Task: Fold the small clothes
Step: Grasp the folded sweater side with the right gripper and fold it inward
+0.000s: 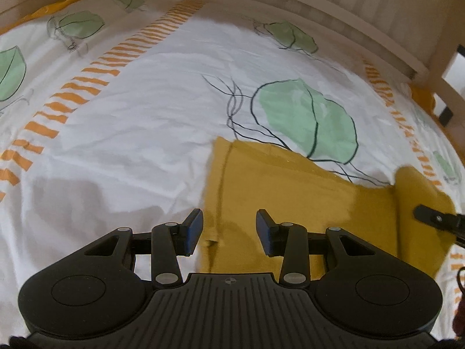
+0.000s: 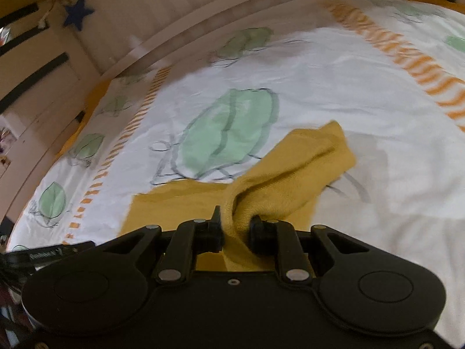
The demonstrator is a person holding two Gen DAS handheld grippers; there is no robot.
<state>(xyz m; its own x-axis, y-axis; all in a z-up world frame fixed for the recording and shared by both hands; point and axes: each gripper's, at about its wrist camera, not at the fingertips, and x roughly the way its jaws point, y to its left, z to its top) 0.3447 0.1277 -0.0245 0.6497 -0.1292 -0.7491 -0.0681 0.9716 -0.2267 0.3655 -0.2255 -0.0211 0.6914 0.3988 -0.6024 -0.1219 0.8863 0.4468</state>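
Note:
A mustard-yellow knitted garment (image 1: 284, 192) lies on a white bedsheet printed with green leaves. My left gripper (image 1: 229, 232) is open and empty, its blue pads either side of the garment's left hem, just above it. My right gripper (image 2: 236, 226) is shut on a bunched fold of the same garment (image 2: 290, 171) and lifts that part off the sheet. In the left wrist view the right gripper (image 1: 436, 219) shows at the right edge, holding the raised flap.
The bedsheet (image 1: 151, 122) has orange dashed stripes and covers the whole work area. A pale wooden bed rail (image 1: 334, 20) curves along the far side. A blue star (image 2: 78, 11) hangs on the rail.

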